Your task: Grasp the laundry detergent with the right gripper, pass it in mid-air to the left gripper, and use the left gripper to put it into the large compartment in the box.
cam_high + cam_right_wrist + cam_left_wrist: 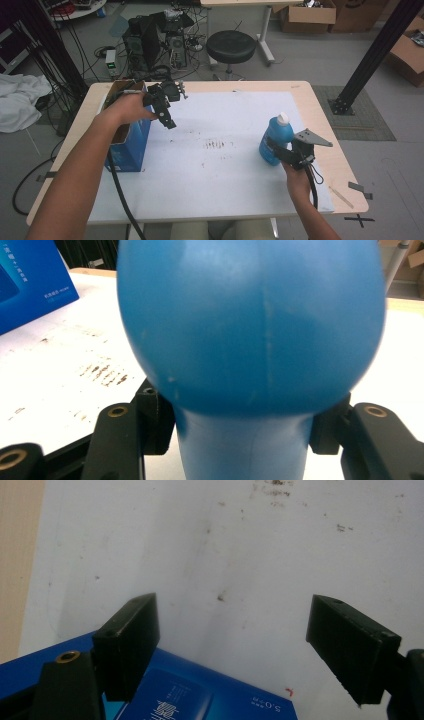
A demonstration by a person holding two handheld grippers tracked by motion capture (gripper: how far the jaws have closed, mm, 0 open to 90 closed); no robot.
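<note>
Two forearms reach in from the bottom edge over a white sheet (220, 170) covering the tabletop (327, 145). At the right, the right gripper (280, 150) has its jaws clamped around the narrow waist of a blue bottle (276, 137) with a white cap, standing upright on the sheet. At the left, the left gripper (167, 120) hangs with jaws spread wide and empty, just beside an open blue box (131, 145).

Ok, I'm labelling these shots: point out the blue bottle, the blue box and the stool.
blue bottle (274, 142): high view, on its body.
blue box (131, 149): high view, on its front wall.
stool (230, 46): high view, on its seat.
</note>
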